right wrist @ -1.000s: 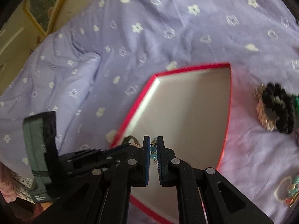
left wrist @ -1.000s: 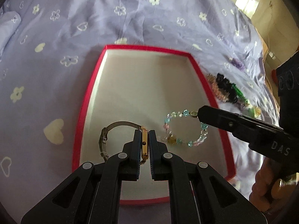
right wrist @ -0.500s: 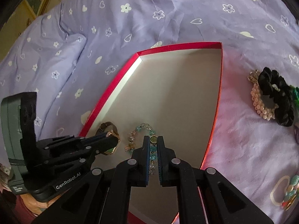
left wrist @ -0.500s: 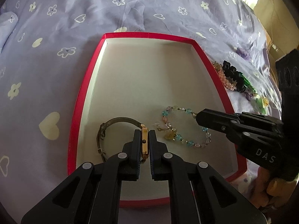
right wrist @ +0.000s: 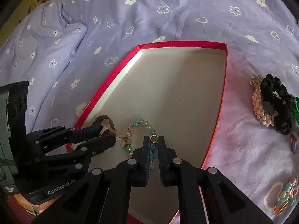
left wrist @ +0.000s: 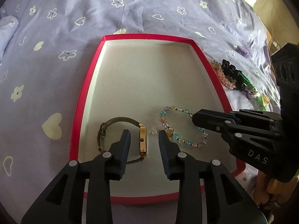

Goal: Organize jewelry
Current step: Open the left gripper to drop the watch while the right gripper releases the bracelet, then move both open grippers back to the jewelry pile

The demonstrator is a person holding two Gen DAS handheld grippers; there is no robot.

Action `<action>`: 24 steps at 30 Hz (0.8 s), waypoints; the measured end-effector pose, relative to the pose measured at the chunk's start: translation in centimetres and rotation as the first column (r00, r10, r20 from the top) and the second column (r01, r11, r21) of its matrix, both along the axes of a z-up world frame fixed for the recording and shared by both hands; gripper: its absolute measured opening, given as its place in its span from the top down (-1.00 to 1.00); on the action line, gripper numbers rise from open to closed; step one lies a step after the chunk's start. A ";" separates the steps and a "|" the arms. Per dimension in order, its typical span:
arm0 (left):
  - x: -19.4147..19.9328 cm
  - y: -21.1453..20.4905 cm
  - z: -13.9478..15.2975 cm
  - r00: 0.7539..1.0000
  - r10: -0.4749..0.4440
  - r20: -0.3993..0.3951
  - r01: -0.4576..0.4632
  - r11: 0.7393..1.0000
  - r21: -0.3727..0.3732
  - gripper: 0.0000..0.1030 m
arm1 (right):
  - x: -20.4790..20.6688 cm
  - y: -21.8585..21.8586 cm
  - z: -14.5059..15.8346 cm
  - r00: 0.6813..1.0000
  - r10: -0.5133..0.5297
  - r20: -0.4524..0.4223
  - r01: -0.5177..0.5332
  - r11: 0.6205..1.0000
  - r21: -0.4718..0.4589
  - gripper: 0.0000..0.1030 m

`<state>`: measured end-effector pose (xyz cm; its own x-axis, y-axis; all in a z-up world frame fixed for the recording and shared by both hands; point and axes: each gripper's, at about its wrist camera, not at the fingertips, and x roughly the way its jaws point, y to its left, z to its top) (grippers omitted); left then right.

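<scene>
A red-rimmed box (left wrist: 82,100) with a pale floor lies on the purple bedspread; it also shows in the right wrist view (right wrist: 218,112). A gold watch (left wrist: 143,141) with a dark band lies on the box floor between the jaws of my open left gripper (left wrist: 143,136), which no longer touches it. A pastel bead bracelet (left wrist: 184,141) lies to its right. My right gripper (right wrist: 154,140) is nearly closed around the bracelet (right wrist: 152,130), which rests on the floor.
Outside the box on the right lie a pearl bracelet (right wrist: 260,108), a black scrunchie (right wrist: 276,104), green beads (right wrist: 295,106) and a pastel hair tie (right wrist: 284,194). A purple piece (left wrist: 243,50) lies farther back. A folded pillow (right wrist: 46,43) is at the left.
My left gripper has opened and let go of the watch, which now lies in the box. My right gripper has lowered the bracelet onto the box floor and loosened slightly.
</scene>
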<state>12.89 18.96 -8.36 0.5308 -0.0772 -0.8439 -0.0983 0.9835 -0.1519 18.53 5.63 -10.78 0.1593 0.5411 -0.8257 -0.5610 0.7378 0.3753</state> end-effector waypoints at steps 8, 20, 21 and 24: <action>-1.2 0.4 1.4 0.999 0.034 0.026 -0.035 0.999 0.011 0.18 | -0.5 -1.1 1.7 1.000 -0.007 0.016 0.006 0.998 0.068 0.32; -1.4 -2.4 5.4 0.994 0.023 0.108 -0.020 0.999 -0.027 0.02 | -0.3 -9.7 5.0 0.983 -0.167 0.076 0.156 0.978 0.138 0.28; -1.1 -3.0 5.7 0.994 0.015 0.112 -0.011 0.999 -0.030 0.02 | -0.2 -10.5 5.1 0.980 -0.183 0.077 0.172 0.976 0.137 0.28; -0.3 -4.7 6.2 0.993 -0.008 0.120 0.013 0.999 -0.039 0.02 | 0.4 -13.6 5.2 0.968 -0.239 0.074 0.228 0.965 0.129 0.26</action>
<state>12.61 14.25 -2.19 0.6270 -0.1158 -0.7704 -0.0667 0.9773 -0.2012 18.95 -7.98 -5.59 0.3625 0.5733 -0.7348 -0.4132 0.8056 0.4246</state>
